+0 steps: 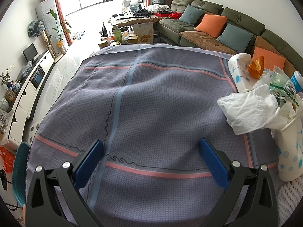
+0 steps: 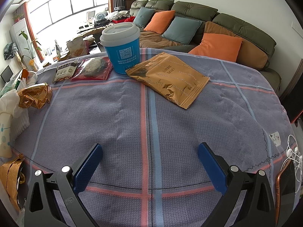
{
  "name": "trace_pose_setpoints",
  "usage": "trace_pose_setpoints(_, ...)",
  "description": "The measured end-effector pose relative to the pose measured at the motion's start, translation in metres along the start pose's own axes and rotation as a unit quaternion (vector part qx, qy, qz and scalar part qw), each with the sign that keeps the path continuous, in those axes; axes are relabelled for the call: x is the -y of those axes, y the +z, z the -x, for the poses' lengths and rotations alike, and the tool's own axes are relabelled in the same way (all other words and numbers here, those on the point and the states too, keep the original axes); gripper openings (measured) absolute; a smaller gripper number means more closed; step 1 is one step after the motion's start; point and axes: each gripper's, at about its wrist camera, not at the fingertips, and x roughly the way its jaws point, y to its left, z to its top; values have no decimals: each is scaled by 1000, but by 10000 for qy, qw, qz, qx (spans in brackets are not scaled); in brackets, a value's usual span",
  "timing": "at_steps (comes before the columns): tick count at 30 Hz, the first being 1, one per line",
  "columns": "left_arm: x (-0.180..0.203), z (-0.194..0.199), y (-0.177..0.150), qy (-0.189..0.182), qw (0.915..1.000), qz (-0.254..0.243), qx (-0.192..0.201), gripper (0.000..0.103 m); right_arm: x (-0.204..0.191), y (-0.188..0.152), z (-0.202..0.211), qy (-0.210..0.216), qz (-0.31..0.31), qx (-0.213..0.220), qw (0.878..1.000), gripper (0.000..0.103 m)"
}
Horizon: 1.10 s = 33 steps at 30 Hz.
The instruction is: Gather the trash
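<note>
- Blue-padded jaws of the right gripper (image 2: 150, 162) are seen spread wide over bare tablecloth (image 2: 117, 124); nothing is held between them.
- Jaws of the left gripper (image 1: 151, 157) are likewise spread apart and empty, over a bare stretch of cloth.
- Gold wrapper (image 2: 168, 79) lies flat, ahead of the right gripper and slightly to its right, well apart from it. Its long axis runs diagonally, far-left to near-right.
- Blue cup (image 2: 122, 49) with a white lid stands upright at the wrapper's far-left end, touching or just beside it; which cannot be told.
- Red packet (image 2: 92, 70) and a small white packet (image 2: 65, 71) lie further left along the far edge.
- Crumpled gold wrapper (image 2: 35, 95) sits at the left, just beside the white bin (image 1: 289, 151).
- Bin is seen to the right of the left gripper, overfull: white tissue (image 1: 246, 109) spills over its rim, with a green-printed plastic wrapper (image 1: 280, 87) and orange peel (image 1: 256, 67) above.
- Phone (image 2: 284, 185) and white earphones (image 2: 294, 155) lie at the near right edge; judged not trash.
- Judgement: the right gripper is the nearer to the flat gold wrapper; a forward reach with the jaws set across its short side seems called for.
</note>
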Motion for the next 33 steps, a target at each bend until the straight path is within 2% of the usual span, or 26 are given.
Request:
trace_pose_setpoints(17, 0, 0, 0, 0, 10000, 1, -1, 100, 0, 0, 0, -4, -4, -1, 10000, 100)
trace_pose_setpoints(24, 0, 0, 0, 25, 10000, 57, -12, 100, -7, -3, 7, -267, -481, -54, 9985, 100)
trace_pose_setpoints(25, 0, 1, 0, 20, 10000, 62, -6, 100, -9, -5, 11, -199, -522, 37, 9984, 100)
trace_pose_setpoints(28, -5, 13, -4, 104, 9996, 198, 185, 100, -28, -15, 45, 125, -458, 736, 9962, 99)
trace_pose_setpoints(32, -9, 45, -15, 214, 9952, 326, 901, 100, -68, -31, 101, 621, -69, 1814, 9814, 99)
trace_pose_setpoints(33, -7, 60, -22, 132, 9925, 282, 1185, 100, -83, -38, 116, 855, 124, 2107, 9737, 99)
